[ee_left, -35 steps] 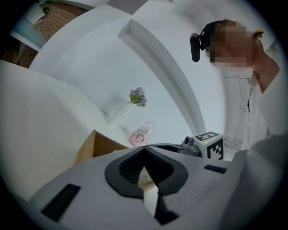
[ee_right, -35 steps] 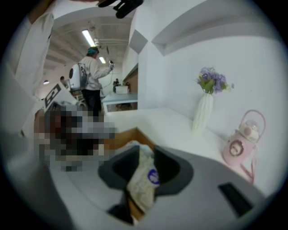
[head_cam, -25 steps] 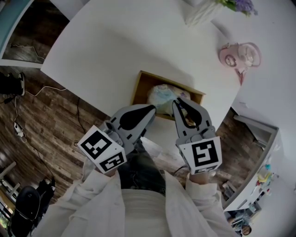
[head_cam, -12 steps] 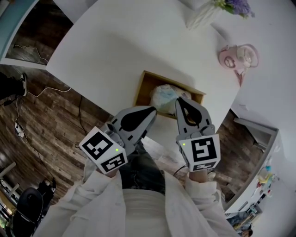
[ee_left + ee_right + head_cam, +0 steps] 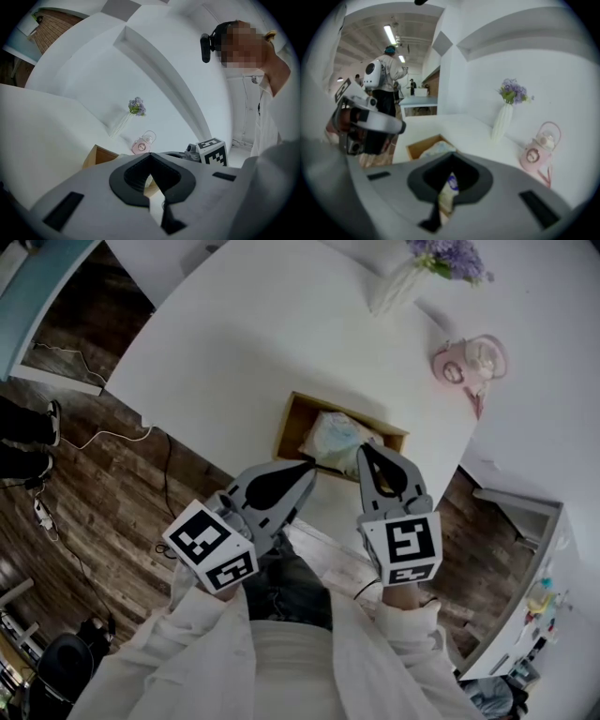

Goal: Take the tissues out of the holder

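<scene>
Your left gripper [image 5: 306, 467] had its jaws drawn together with nothing between them, and its tip sat just beside the near rim of the wooden holder [image 5: 292, 424]. Whether it actually touched the wood, no view showed. In the holder lay the tissue pack [image 5: 334, 433], soft and crumpled in its pale printed wrapper. It filled most of the box and was not yet out. Your right gripper [image 5: 364, 450] came down on it at a slant, and its own view showed the jaws clamped on a fold of that wrapper, a bit of blue print caught between the pads.

The step in hand looked like the lift. To do it well, I would have kept the right pinch firm and drawn the pack straight up along the holder's walls rather than dragging it towards you. A fold of thin wrapper can slip or tear if it is pulled sideways. The holder looked light, so it might have ridden up with the pack. Your left gripper was well placed to press on the near rim and pin the box down.

Farther right on the white table [image 5: 225, 343] stood a white vase [image 5: 392, 289] of purple flowers, and beyond it a pink flask [image 5: 469, 360].

By count there were two grippers, one holder, one tissue pack, one vase and one flask.
</scene>
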Demonstrator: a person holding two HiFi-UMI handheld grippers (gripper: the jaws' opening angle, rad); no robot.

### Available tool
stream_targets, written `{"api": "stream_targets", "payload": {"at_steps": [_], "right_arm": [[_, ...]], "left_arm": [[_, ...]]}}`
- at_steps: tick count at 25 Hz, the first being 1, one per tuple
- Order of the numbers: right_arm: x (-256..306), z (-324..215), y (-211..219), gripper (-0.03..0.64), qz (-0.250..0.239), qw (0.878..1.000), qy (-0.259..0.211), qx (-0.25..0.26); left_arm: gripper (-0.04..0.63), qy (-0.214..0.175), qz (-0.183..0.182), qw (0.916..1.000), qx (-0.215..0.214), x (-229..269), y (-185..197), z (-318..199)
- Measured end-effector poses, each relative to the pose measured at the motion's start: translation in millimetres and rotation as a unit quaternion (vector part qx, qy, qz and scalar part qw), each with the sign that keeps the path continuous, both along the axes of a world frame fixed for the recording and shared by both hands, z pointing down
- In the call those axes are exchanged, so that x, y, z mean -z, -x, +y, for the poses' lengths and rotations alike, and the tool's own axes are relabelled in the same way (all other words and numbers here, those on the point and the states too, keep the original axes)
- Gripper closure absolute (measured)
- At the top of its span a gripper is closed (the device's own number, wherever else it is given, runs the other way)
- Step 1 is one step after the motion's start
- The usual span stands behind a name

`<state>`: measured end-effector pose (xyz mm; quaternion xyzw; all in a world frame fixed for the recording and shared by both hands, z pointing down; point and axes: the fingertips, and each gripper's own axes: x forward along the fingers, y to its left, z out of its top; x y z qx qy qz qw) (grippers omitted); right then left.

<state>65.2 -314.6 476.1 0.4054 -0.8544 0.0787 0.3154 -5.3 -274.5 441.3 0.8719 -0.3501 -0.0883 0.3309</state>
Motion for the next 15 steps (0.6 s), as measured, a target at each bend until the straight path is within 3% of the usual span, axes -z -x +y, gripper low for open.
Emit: {"api": "stream_targets", "payload": {"at_steps": [15], "right_arm": [[47,11,-10,0.606,-0.019,0.998,-0.06,-0.032]], "left_arm": [[0.578,-0.065,-0.014,0.9976,-0.018,51,-3,14]]}}
